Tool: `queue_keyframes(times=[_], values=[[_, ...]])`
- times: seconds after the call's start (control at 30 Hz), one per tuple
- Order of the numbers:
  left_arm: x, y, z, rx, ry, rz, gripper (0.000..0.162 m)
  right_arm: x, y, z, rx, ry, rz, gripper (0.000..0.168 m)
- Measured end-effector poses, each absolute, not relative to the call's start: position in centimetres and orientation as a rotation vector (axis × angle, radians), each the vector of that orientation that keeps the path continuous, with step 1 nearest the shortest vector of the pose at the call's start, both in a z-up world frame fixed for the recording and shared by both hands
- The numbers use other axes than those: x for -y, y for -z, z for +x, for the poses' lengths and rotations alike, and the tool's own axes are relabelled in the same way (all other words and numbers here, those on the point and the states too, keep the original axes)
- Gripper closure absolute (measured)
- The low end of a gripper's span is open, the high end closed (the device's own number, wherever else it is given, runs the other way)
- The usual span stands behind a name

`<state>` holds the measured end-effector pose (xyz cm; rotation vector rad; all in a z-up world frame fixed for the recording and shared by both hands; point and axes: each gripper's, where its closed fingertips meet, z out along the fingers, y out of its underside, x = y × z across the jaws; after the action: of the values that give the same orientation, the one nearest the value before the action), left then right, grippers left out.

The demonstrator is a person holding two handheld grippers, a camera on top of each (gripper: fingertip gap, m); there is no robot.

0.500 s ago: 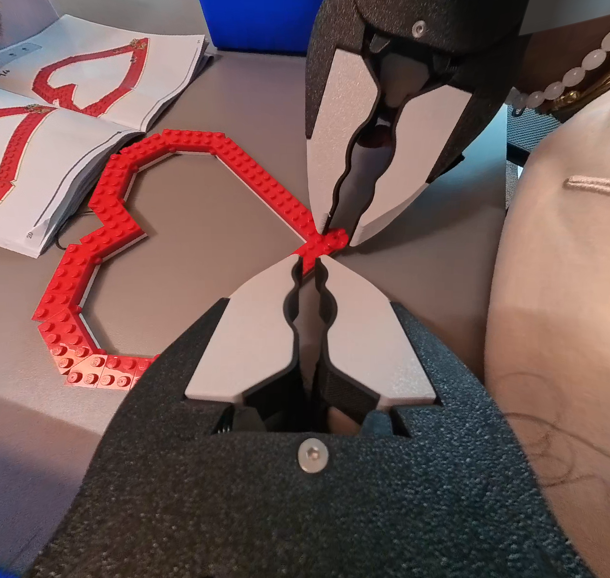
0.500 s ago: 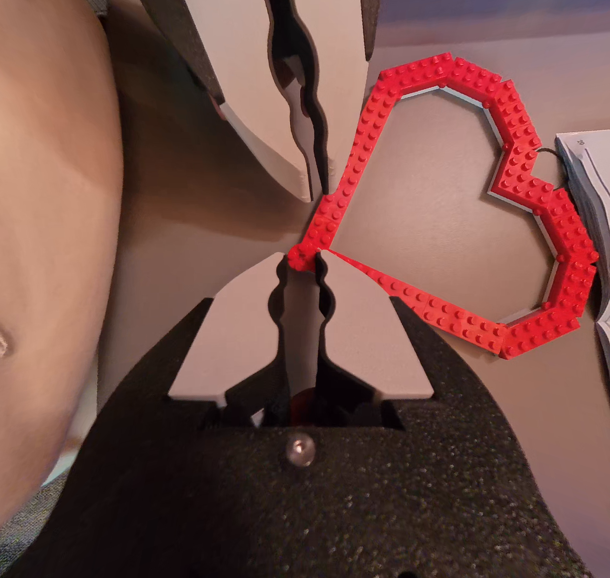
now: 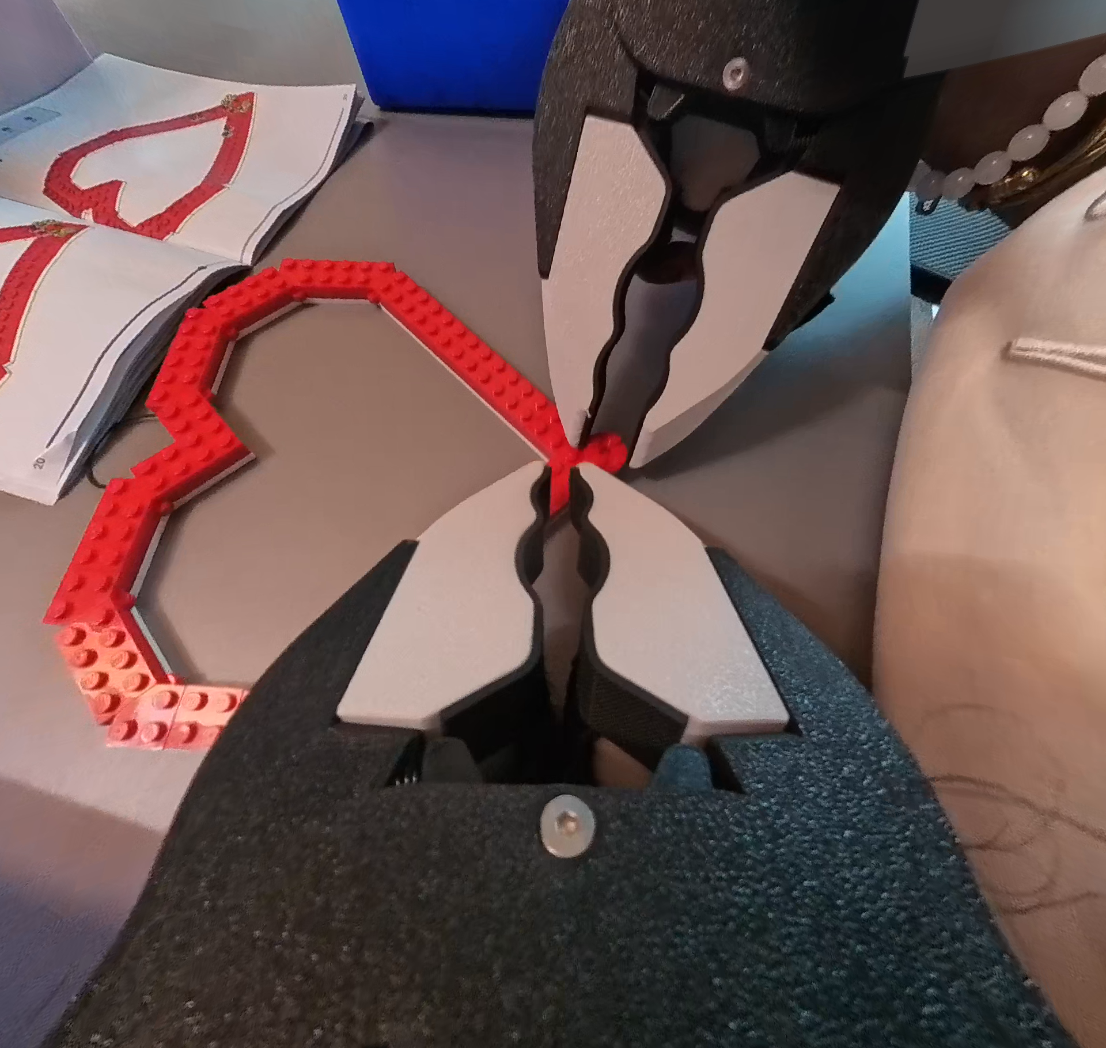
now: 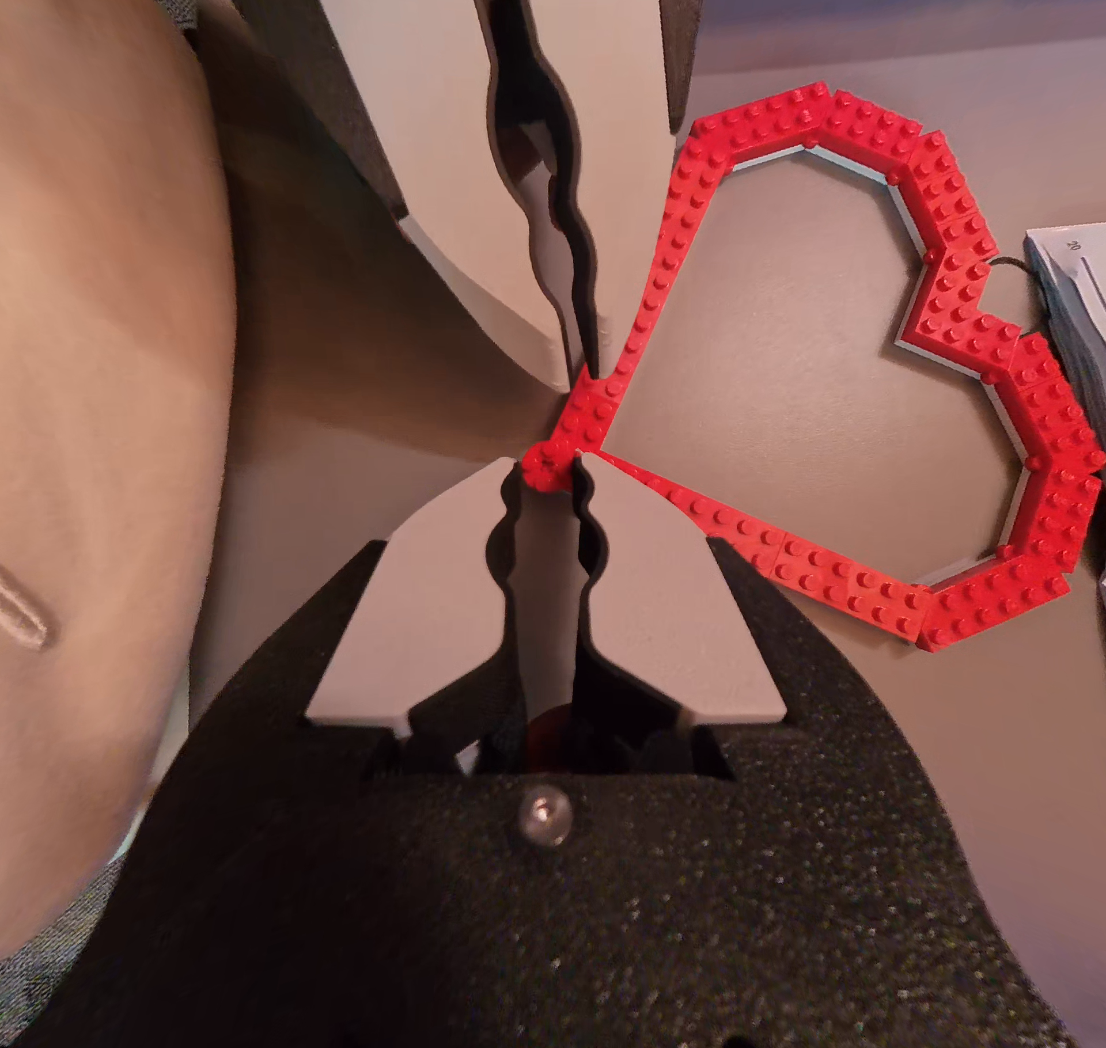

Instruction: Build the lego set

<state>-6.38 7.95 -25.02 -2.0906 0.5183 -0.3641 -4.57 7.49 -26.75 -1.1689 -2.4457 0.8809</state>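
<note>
A red lego heart frame (image 3: 191, 421) lies flat on the grey table, with a pale layer under its inner edge. It also shows in the right wrist view (image 4: 957, 325). My left gripper (image 3: 558, 476) is shut on the heart's strip just behind the pointed tip, with red showing between its fingertips. My right gripper (image 4: 546, 469) faces it from the other side and is shut on the small round red end piece (image 4: 541, 472) at the tip. Each gripper shows in the other's view: the right (image 3: 607, 436), the left (image 4: 589, 376). The left gripper's body hides part of the strip it holds.
An open instruction booklet (image 3: 149, 182) lies by the heart's lobes; its edge also shows in the right wrist view (image 4: 1071, 313). A blue bin (image 3: 455, 26) stands at the back. A person's beige clothing (image 3: 987, 540) and beaded bracelet (image 3: 1017, 140) are close beside the grippers. The grippers are tip to tip, or close to it.
The two grippers have drawn slightly closer together at the heart's tip. The heart has stayed in place and both grips are unchanged.
</note>
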Motion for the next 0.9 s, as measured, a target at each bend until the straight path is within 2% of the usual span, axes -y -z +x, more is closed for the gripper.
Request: queue_keyframes(times=[0.6,0.9], values=[[-8.4,26.1,-4.4,-0.651,0.385,-2.128,0.162,-7.4,26.7,-4.6,2.441,-0.925,-1.206,0.152],[-8.4,25.4,-5.6,-0.548,0.414,-2.127,0.162,-7.6,26.6,-4.5,2.435,-0.958,-1.218,0.152]])
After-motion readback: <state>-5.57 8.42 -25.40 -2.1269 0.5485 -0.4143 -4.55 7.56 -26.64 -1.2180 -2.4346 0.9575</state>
